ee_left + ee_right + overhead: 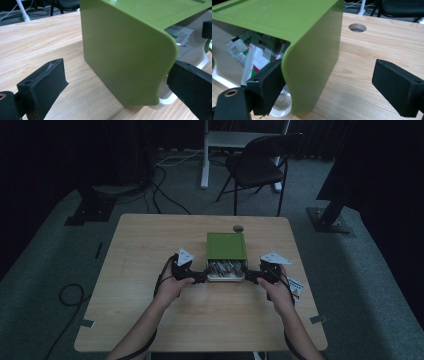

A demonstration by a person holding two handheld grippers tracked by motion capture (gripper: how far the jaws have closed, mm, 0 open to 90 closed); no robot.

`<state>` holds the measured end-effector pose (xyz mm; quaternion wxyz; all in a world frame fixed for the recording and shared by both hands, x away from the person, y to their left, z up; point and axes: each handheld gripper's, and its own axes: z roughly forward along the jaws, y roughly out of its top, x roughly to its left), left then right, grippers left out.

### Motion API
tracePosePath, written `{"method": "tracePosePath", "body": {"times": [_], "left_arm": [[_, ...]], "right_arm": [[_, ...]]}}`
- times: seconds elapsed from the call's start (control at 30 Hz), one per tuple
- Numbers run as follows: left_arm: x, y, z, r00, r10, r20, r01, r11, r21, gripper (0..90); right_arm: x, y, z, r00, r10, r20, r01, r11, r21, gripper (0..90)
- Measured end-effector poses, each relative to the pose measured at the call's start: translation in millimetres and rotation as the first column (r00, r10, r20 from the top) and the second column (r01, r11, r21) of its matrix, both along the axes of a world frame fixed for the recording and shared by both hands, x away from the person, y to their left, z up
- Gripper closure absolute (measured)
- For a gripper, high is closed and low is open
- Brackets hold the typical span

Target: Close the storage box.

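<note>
A green box (226, 246) sits at the middle of the wooden table (150, 250). Its white drawer (226, 276) is slid out toward me, with printed packets (254, 53) inside. My left gripper (200, 276) is at the box's front left corner, open, its jaws either side of the green side wall (120, 57). My right gripper (251, 276) is at the front right corner, also open. One of its fingers (267, 85) is beside the drawer under the green shell (312, 57), and the other is outside over bare wood. Neither gripper clamps anything.
A round cable hole (238, 228) lies just behind the box. A printed card (296, 287) rests near the table's right edge. Beyond the table stand a black folding chair (260, 167) and a white desk leg (204, 155). Cables and stand bases are on the floor.
</note>
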<state>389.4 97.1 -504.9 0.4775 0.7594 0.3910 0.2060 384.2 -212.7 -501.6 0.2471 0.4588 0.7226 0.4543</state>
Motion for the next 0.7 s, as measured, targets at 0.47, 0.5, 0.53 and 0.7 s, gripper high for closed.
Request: {"method": "tracePosePath", "body": {"times": [0.47, 0.5, 0.53, 0.7], "left_arm": [[-9.7, 4.4, 5.0, 0.9999, 0.007, 0.009, -0.007, 1.0000, -0.007, 2.9], [-10.7, 4.2, 5.6, 0.9999, 0.004, 0.010, -0.004, 0.9999, -0.010, 2.9], [-11.5, 4.0, 6.0, 0.9999, 0.001, 0.010, -0.001, 1.0000, -0.005, 2.9], [-12.3, 4.7, 5.3, 0.9999, 0.009, 0.011, -0.009, 0.9999, -0.005, 2.9]], "right_arm": [[-7.1, -7.5, 0.0, 0.9999, -0.014, 0.000, 0.014, 0.9996, 0.024, 11.5], [-7.8, -7.5, 0.1, 0.9999, -0.012, 0.002, 0.012, 0.9996, 0.025, 11.5], [-8.8, -7.1, 0.3, 0.9999, -0.013, -0.001, 0.013, 0.9995, 0.029, 11.5], [-10.2, -6.5, -0.4, 1.0000, -0.005, 0.000, 0.005, 0.9997, 0.022, 11.5]]}}
